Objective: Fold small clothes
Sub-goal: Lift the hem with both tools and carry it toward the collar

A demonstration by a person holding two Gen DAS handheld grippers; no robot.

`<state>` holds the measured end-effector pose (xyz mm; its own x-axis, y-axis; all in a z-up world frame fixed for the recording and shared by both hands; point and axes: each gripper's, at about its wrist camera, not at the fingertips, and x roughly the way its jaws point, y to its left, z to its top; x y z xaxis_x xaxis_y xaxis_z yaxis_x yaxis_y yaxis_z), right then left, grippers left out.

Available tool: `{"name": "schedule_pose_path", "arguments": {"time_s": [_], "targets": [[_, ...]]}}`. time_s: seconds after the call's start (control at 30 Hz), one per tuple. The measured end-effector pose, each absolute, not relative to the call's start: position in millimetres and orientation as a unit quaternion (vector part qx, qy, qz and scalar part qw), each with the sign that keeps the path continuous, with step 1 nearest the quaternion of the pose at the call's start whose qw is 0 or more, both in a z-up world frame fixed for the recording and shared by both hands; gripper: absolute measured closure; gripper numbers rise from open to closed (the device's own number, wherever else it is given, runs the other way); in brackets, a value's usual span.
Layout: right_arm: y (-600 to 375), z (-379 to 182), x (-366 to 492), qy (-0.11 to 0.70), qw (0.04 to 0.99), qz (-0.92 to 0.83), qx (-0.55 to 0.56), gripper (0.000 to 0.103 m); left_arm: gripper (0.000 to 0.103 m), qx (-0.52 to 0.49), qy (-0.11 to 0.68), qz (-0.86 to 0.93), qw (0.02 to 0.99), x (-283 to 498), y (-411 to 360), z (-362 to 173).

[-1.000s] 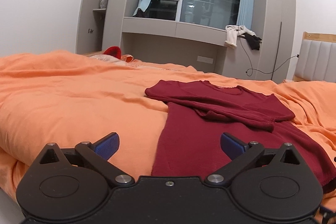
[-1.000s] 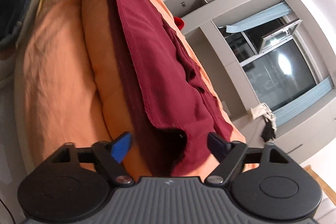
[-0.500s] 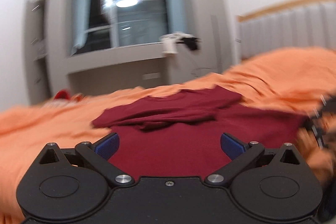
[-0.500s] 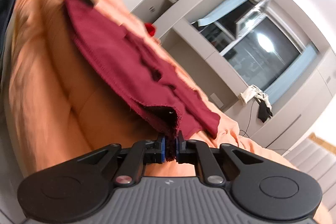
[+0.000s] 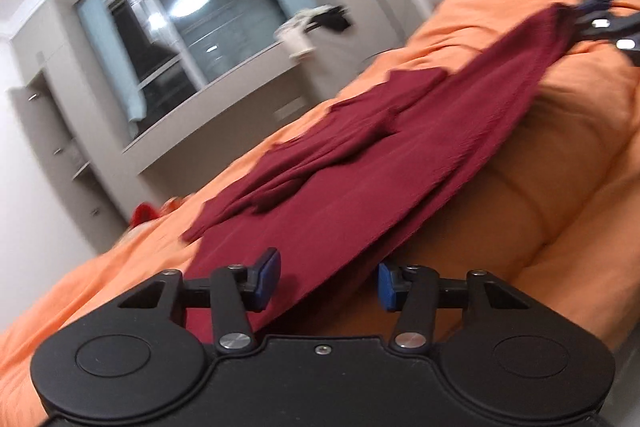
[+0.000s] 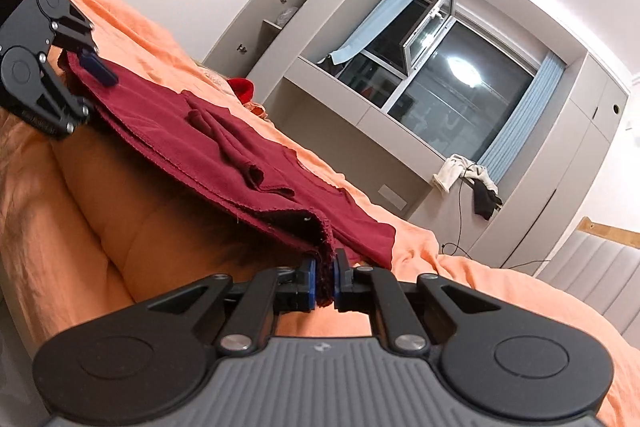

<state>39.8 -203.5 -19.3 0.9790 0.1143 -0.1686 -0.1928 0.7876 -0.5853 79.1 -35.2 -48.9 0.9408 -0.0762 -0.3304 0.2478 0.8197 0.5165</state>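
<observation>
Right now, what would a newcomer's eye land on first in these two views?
The dark red shirt stretched across the orange duvet, its hem lifted off the bed. At the bottom of the right wrist view, the right tongs are clamped on one hem corner. At the far corner the left tongs have just been closing around the hem but do not yet pinch it. Behind, a dark window reflects a ceiling lamp.

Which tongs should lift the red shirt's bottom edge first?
Right, probably. The right tongs are already shut on the dark red shirt's hem corner. The left tongs have just been closing around the other corner, pads apart.
</observation>
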Motion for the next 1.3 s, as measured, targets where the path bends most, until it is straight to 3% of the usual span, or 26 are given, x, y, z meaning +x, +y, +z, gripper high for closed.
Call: {"name": "schedule_pose_path", "arguments": {"time_s": [0.4, 0.5, 0.6, 0.97, 1.3], "targets": [[-198.1, -18.9, 36.9, 0.054, 0.947, 0.063, -0.31, 0.095, 0.052, 0.268, 0.156, 0.019, 0.951, 74.8, 2.4, -41.4], [-196.9, -21.0, 38.2, 0.053, 0.946, 0.057, -0.316, 0.095, 0.071, 0.27, 0.156, 0.027, 0.95, 73.0, 4.4, -40.5], [-192.8, -25.8, 37.3, 0.05, 0.942, 0.047, -0.33, 0.095, 0.098, 0.273, 0.158, 0.038, 0.948, 71.6, 6.9, -40.3], [-201.6, -1.0, 7.8, -0.004, 0.957, 0.017, -0.29, 0.097, 0.098, 0.204, 0.065, 0.046, 0.976, 46.2, 13.3, 3.9], [-226.9, 44.2, -88.0, -0.056, 0.967, -0.004, -0.247, 0.097, 0.098, 0.22, -0.007, -0.001, 0.976, -38.1, 8.2, 61.2]]}}
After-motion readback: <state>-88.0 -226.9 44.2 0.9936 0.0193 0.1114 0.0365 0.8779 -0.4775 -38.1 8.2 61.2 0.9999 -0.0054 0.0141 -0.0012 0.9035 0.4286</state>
